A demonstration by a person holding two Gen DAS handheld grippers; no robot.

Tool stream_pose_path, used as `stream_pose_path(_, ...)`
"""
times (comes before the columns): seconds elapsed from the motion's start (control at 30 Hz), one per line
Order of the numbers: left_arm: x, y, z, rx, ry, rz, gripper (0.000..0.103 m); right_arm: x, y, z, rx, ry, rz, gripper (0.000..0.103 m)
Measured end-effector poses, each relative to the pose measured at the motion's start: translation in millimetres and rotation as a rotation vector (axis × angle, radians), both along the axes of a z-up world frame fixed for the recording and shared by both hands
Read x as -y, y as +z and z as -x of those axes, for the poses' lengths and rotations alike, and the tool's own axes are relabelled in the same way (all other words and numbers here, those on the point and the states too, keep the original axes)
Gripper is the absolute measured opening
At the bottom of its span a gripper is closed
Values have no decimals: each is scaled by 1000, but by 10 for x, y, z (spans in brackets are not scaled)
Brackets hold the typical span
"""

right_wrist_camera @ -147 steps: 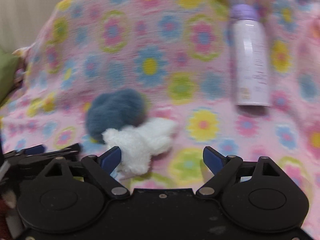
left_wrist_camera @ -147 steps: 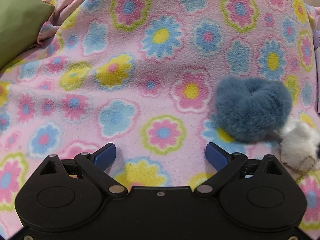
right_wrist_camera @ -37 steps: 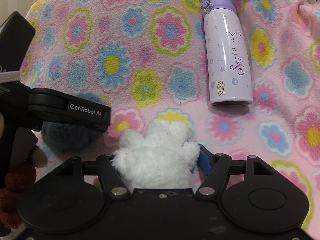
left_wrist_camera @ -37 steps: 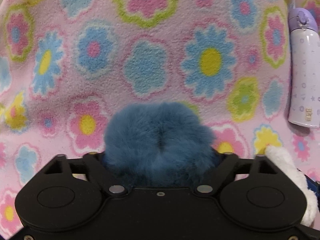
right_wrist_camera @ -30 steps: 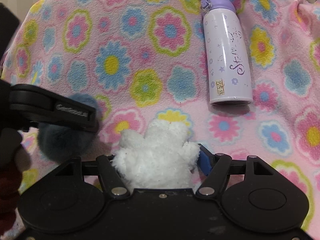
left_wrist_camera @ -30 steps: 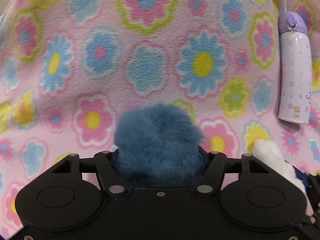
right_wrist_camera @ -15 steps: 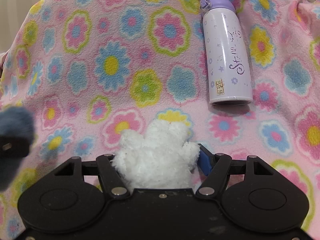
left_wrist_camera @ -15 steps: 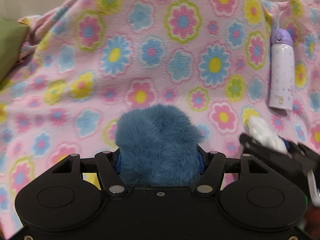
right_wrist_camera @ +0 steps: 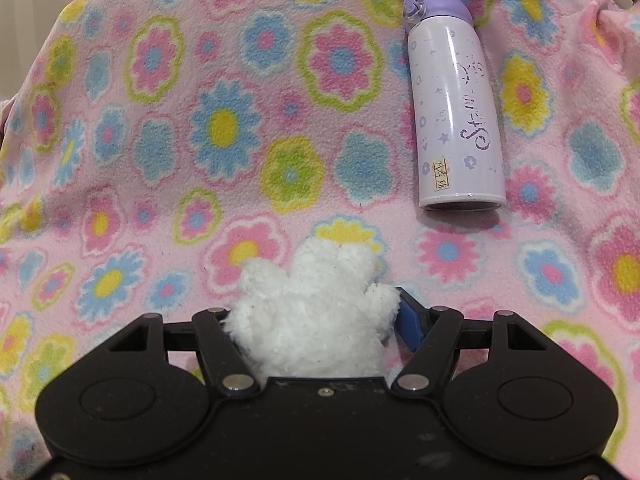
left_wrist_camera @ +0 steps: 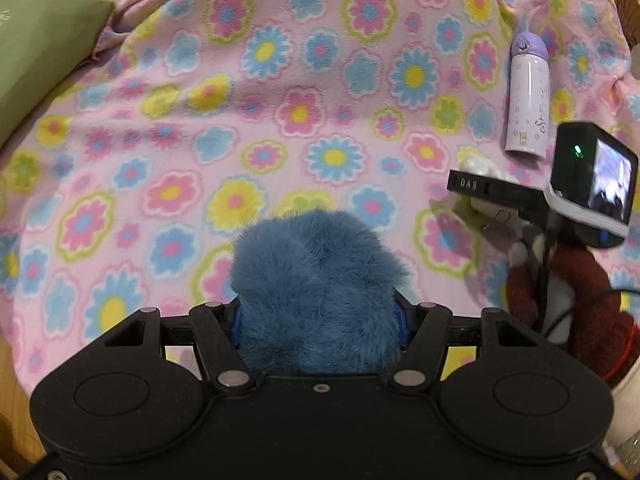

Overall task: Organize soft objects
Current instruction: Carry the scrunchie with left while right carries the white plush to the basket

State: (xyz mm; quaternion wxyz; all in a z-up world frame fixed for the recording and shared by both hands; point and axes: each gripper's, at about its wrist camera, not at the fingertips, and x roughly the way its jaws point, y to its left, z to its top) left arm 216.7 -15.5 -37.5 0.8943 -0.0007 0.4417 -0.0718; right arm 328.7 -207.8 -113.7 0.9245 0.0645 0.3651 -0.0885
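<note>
A fluffy blue soft toy [left_wrist_camera: 318, 288] fills the gap between the fingers of my left gripper [left_wrist_camera: 318, 320], which is shut on it and carries it above the flowered pink blanket [left_wrist_camera: 280, 120]. In the right wrist view a white plush toy [right_wrist_camera: 316, 312] sits squeezed between the pads of my right gripper [right_wrist_camera: 316, 320], low over the blanket [right_wrist_camera: 200, 120]. The left wrist view also catches the right gripper [left_wrist_camera: 480, 190] at the right, the white plush [left_wrist_camera: 478, 164] peeking from it. The left gripper's blue pads are mostly buried in fur.
A lilac flask [right_wrist_camera: 456, 108] lies on the blanket beyond the right gripper, also visible as the flask [left_wrist_camera: 528, 96] at the far right. A green cushion [left_wrist_camera: 36, 40] lies at the blanket's left edge. A dark red sleeve [left_wrist_camera: 580, 300] holds the right gripper.
My left gripper has drawn back and up with the blue toy, so much more blanket shows. It has left the right wrist view. The right gripper has kept still on the white plush.
</note>
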Motion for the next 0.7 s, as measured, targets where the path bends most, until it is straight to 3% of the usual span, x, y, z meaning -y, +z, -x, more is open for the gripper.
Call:
stream_pose_path(0.17,-72,19,152,3,13,7,60,-52,17,-22,-31,8,49,58)
stream_pose_path(0.3,-158,21,234,5,25,5,60,-99,118,35,-80,81,95,53)
stream_pose_path(0.7,-143,134,324,2,-16,5,60,184,1056,733,0,130,-127,53)
